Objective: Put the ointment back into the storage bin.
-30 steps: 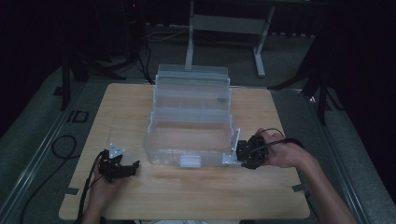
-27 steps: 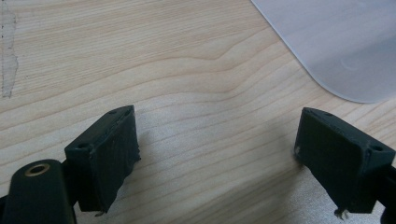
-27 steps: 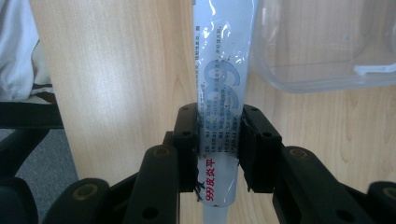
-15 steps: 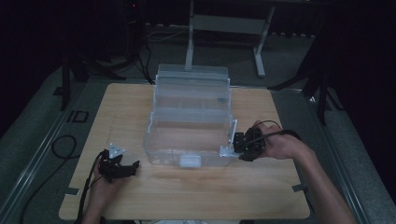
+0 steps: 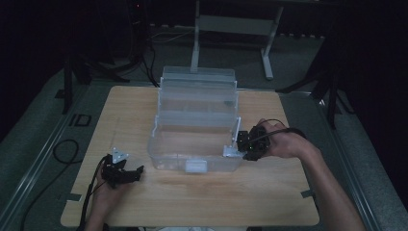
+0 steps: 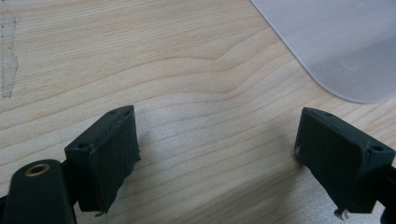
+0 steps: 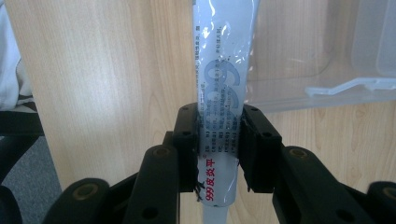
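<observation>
Soft white tube (image 7: 219,88) with tiny print, probably light and squishy, so best held near the flat end. Squeezed tight between the right gripper (image 7: 218,140) jaws, right beside the clear box (image 5: 195,130). Left gripper (image 6: 217,154) wide open, holding nothing, over the wood table (image 5: 269,192).

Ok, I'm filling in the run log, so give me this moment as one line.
right gripper: shut on tube, at box right side | left gripper: open, empty, over table
</observation>
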Available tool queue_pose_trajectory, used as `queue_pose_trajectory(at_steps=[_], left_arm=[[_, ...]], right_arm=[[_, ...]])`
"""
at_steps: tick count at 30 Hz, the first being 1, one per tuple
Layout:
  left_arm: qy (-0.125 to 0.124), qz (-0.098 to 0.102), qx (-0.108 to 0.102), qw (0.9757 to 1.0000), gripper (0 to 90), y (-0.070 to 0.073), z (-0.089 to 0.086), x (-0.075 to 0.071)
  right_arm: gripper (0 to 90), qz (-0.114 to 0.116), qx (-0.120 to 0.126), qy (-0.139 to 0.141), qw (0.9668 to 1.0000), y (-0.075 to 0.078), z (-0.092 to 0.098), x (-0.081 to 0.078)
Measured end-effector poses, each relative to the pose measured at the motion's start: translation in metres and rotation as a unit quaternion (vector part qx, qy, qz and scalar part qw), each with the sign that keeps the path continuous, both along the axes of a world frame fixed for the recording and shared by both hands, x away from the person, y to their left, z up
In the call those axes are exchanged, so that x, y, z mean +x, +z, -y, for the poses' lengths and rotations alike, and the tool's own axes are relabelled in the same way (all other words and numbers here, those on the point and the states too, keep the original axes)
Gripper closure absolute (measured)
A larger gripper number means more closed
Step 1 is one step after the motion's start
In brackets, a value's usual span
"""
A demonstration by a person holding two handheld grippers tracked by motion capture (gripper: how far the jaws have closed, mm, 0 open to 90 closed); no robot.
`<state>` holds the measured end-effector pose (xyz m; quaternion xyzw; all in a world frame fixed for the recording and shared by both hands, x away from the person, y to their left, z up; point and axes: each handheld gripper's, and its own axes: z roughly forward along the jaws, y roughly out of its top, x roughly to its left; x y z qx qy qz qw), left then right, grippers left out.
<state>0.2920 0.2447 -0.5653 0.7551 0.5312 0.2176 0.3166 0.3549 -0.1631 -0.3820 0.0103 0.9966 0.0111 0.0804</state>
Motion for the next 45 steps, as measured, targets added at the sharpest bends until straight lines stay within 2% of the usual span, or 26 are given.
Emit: queue_pose_trajectory(at_steps=[10, 22, 27, 45], left_arm=[[0.0, 0.0, 0.0, 1.0, 13.8, 0.0, 0.0, 0.0], [0.0, 0.0, 0.0, 1.0, 13.8, 0.0, 0.0, 0.0], [0.0, 0.0, 0.0, 1.0, 13.8, 0.0, 0.0, 0.0], [0.0, 0.0, -0.001, 1.0, 13.8, 0.0, 0.0, 0.0]], right_arm=[[70.0, 0.006, -0.001, 0.003, 1.0, 0.002, -0.007, 0.008], [70.0, 0.001, 0.0, 0.007, 1.0, 0.004, -0.02, 0.017], [70.0, 0.001, -0.005, 0.009, 0.9999, 0.003, -0.024, 0.021], [69.9, -0.002, 0.0, 0.019, 0.9998, -0.001, -0.039, 0.03]])
